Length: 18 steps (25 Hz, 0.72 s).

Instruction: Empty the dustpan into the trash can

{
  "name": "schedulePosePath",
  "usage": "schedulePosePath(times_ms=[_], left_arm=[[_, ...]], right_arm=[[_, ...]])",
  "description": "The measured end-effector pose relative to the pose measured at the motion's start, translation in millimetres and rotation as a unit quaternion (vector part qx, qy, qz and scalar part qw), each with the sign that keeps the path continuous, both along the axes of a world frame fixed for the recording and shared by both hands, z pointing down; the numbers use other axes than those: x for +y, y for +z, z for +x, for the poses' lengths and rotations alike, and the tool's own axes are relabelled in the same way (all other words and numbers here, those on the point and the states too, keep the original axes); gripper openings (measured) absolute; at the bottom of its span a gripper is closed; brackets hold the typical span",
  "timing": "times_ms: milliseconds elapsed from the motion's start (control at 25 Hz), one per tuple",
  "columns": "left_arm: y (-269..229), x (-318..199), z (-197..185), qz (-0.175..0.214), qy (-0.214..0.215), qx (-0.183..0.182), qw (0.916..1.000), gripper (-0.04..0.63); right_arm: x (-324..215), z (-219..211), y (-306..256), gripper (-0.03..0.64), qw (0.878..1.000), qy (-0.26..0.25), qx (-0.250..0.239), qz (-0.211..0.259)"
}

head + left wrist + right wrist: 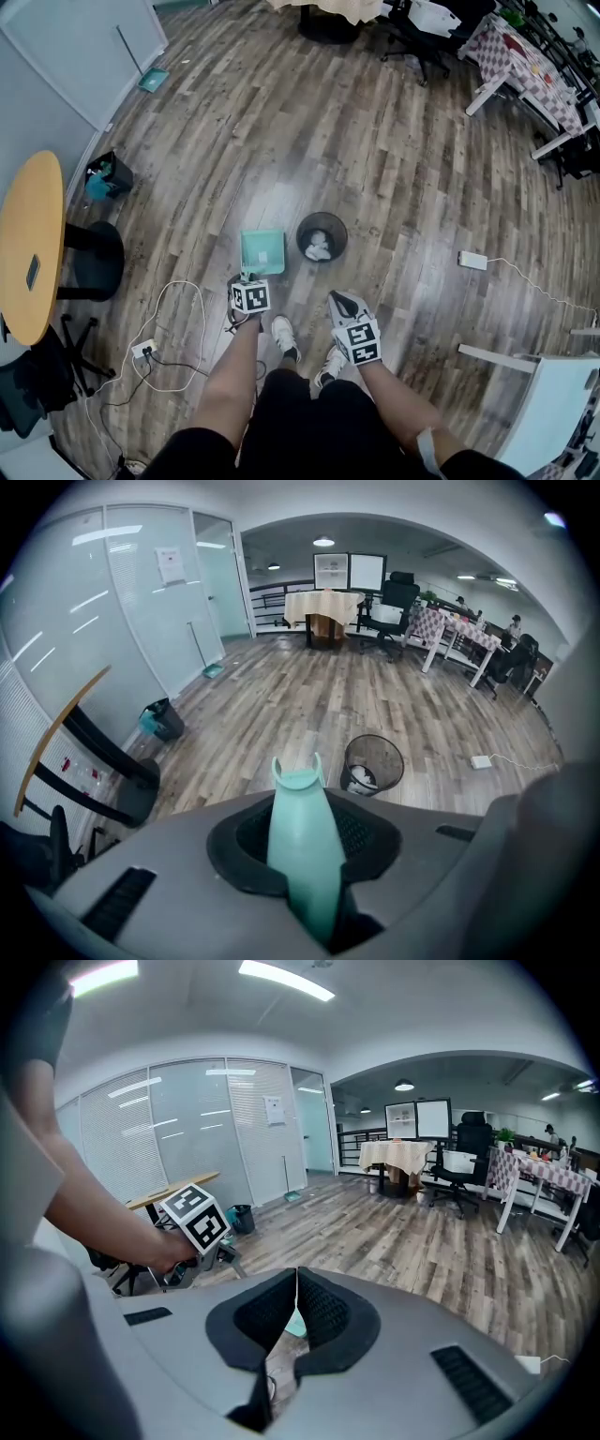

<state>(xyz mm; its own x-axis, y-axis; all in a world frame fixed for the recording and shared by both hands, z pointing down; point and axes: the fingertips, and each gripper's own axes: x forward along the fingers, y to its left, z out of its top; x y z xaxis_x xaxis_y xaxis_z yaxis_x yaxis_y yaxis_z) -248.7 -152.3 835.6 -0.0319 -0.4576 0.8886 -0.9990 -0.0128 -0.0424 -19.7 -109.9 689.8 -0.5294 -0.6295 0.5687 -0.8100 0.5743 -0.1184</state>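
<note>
a: dustpan (262,251) just left of the trash can (322,236), side by side, not over it. crumpled paper (319,247) inside the can.
b: handle runs back into the left gripper (251,284), between its jaws, just ahead of the shoes (284,333). right gripper (348,302) to its right, behind the can.
a: far left, round table (28,244) with a chair (94,258) tucked against it, small bin (105,176) beyond them by the wall (56,112).
b: and right of the can, well apart, a plug block (472,260) on the floor (281,141), cable (534,286) trailing off right.
</note>
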Motion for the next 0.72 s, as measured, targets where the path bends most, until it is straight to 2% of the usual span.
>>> schedulePosePath(times_ms=[440, 600, 720], left_arm=[[29, 3, 8, -0.030, 0.010, -0.008, 0.9995, 0.098], [26, -5, 12, -0.031, 0.032, -0.015, 0.9989, 0.108], [22, -4, 18, -0.032, 0.035, 0.014, 0.9988, 0.272]], right_arm=[[3, 11, 5, 0.025, 1.000, -0.001, 0.009, -0.006], [1, 9, 3, 0.025, 1.000, 0.001, 0.003, -0.006], [0, 5, 4, 0.025, 1.000, -0.002, 0.001, -0.006]])
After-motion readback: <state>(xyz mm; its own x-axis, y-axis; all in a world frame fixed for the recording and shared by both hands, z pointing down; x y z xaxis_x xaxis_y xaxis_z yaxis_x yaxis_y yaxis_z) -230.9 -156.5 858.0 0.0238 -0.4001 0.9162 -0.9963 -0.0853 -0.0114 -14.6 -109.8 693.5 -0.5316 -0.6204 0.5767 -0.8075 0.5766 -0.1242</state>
